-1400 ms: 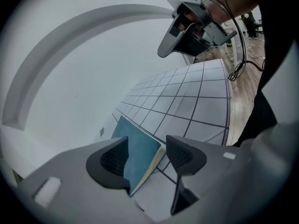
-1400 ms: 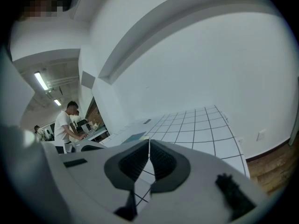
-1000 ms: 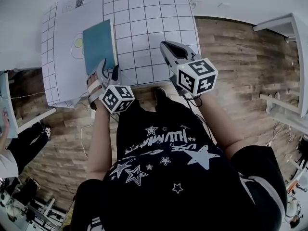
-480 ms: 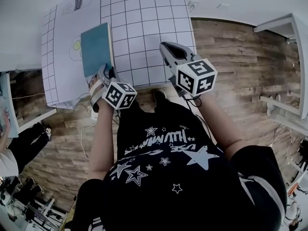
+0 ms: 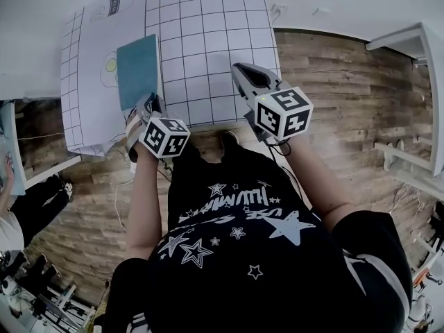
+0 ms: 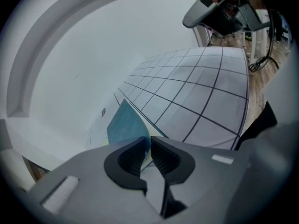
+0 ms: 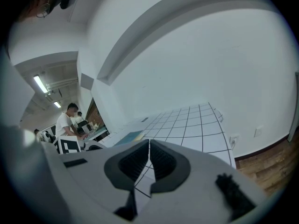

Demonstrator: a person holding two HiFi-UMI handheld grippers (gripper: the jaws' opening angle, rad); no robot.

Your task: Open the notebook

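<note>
Notebook (image 5: 137, 70), teal and not yet opened, lies on the gridded mat (image 5: 208, 33) that covers the white surface (image 5: 41, 19), directly ahead of the left gripper (image 5: 150, 103). That gripper has its jaws drawn almost together at the notebook's nearest corner, on the side toward the right gripper. In the left gripper view the cover's edge runs down into the narrow slit between them, so they appear to pinch it. A corner grip there makes sense: it is probably the free edge, where the cover can be peeled up and swung away.

The right gripper (image 5: 243, 69) hangs over the mat well to the side of the notebook. Its jaws are closed on nothing, so it is likely waiting to steady the pages or simply staying clear.

The left gripper's jaws hide the pinched corner itself, so I cannot tell whether they caught the cover alone or pages too. From the head view the marker cube covers most of that gripper. The right gripper view shows only a sliver of teal.
</note>
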